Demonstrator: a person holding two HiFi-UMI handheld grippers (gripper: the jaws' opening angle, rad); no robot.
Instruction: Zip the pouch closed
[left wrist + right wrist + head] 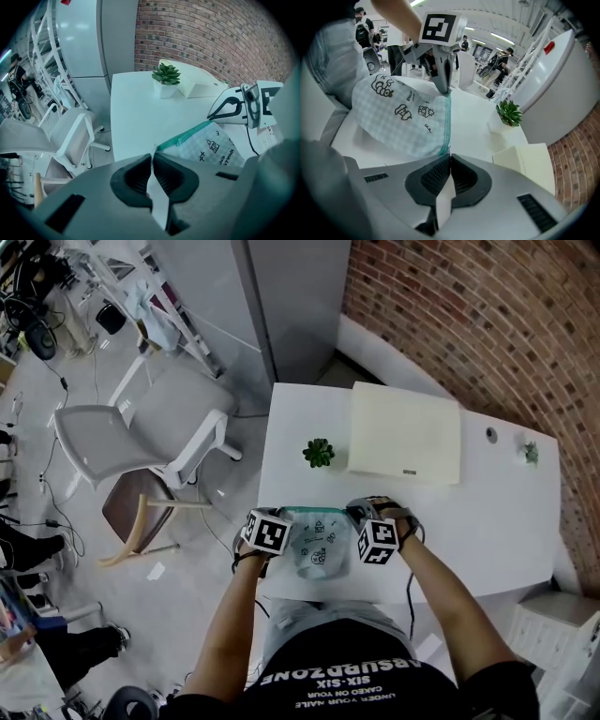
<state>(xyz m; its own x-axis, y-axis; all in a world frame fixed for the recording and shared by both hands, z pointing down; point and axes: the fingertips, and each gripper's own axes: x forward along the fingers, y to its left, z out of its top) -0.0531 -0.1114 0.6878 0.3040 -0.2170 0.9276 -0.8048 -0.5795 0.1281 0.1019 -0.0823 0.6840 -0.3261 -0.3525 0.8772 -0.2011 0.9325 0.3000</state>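
Pouch (319,547): one; pale checked cloth with small drawings; lies at the 6 o'clock edge of the table (487,521), right before the person, stretched between the two grippers
Zip (314,511): one; a teal band along the pouch's 12 o'clock side, running straight from gripper to gripper
Left gripper (152,158): at the pouch's 9 o'clock corner; jaws all but together, pinching the cloth tip at that end of the zip
Right gripper (449,157): at the 3 o'clock corner; jaws pressed together on the zip's other end; whether the pads have the pull or only cloth is too small to tell
Step in hand: by my reading, the draw along the zip, with one end anchored and the other worked
Doing it well: the left should act as a fixed anchor and hold the band taut; the right should draw in line with the teeth, along the band, not upward; no twist at the wrist, or cloth bunches under the slider; hold the pouch low over the table so no slack forms
Risk: the pinched tip is small; a hard tug could slip it from the left pads
Grippers: two, each with one marker cube
Plant (319,453): one; at 12 o'clock from the pouch, well apart
Box (405,432): one, cream; at 1 o'clock from the pouch, just beside the plant
Chairs (117,442): two; on the floor at the table's 9 o'clock
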